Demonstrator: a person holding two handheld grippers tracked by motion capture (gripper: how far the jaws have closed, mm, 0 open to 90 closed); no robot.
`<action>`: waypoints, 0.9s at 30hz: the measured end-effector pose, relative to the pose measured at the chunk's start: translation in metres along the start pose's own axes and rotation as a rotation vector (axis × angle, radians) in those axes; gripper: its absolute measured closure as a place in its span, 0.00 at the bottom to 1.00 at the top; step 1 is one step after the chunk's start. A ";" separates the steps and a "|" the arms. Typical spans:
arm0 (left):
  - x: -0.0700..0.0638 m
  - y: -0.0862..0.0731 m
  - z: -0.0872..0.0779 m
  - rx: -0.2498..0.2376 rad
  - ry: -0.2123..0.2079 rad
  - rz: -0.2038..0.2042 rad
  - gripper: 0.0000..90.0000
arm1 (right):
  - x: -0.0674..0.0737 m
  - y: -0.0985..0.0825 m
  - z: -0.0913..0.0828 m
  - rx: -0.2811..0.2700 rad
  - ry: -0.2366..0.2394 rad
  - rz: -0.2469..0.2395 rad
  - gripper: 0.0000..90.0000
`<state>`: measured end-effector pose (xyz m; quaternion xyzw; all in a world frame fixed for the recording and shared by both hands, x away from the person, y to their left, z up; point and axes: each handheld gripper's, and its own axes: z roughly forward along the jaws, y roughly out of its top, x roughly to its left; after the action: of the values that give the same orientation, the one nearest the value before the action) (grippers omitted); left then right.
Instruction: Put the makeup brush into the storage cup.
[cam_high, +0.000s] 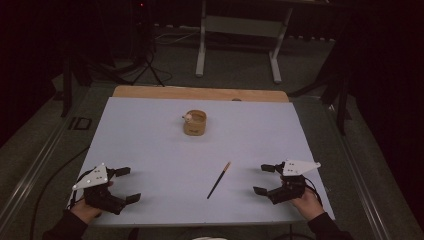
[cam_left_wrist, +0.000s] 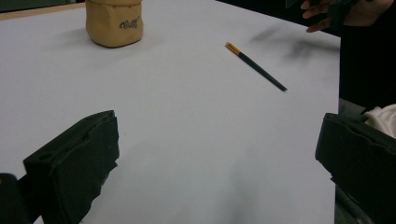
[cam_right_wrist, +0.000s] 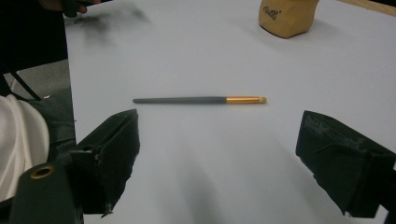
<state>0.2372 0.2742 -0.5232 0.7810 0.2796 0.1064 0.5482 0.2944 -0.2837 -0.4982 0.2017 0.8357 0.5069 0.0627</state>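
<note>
The brush (cam_high: 219, 180) lies flat on the white table cover (cam_high: 150, 140), near the person's edge and a little right of the middle, its dark handle pointing toward the person and its gold collar and pale tip pointing away toward the tan cup (cam_high: 195, 122). Nothing touches it, and it rests between the two grippers, nearer the right one, which suggests that hand is the one meant to pick it up. In the right gripper view the brush (cam_right_wrist: 201, 100) lies crosswise just beyond the black jaws, which stand wide apart with nothing between them, so the right gripper (cam_high: 264, 179) seems lined up to straddle the thin handle. The left gripper (cam_high: 127, 185) rests at the near left corner, well apart from the brush, its jaws also spread wide and empty, probably waiting its turn. The cup stands upright toward the far side of the table, with something small and pale at its rim; it looks like the likely home for the brush.
</note>
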 end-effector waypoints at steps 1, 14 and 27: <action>0.000 0.000 -0.001 -0.003 0.003 0.001 0.00 | 0.000 0.001 0.001 0.000 -0.001 -0.003 0.15; -0.001 0.003 -0.003 -0.029 0.001 0.008 0.00 | 0.000 0.000 0.002 0.011 0.009 -0.012 0.15; -0.002 0.006 -0.004 -0.036 0.009 0.010 0.00 | 0.000 0.000 0.001 0.017 -0.004 -0.013 0.15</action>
<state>0.2351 0.2748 -0.5163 0.7720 0.2762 0.1174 0.5603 0.2948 -0.2830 -0.4989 0.1980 0.8411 0.4991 0.0658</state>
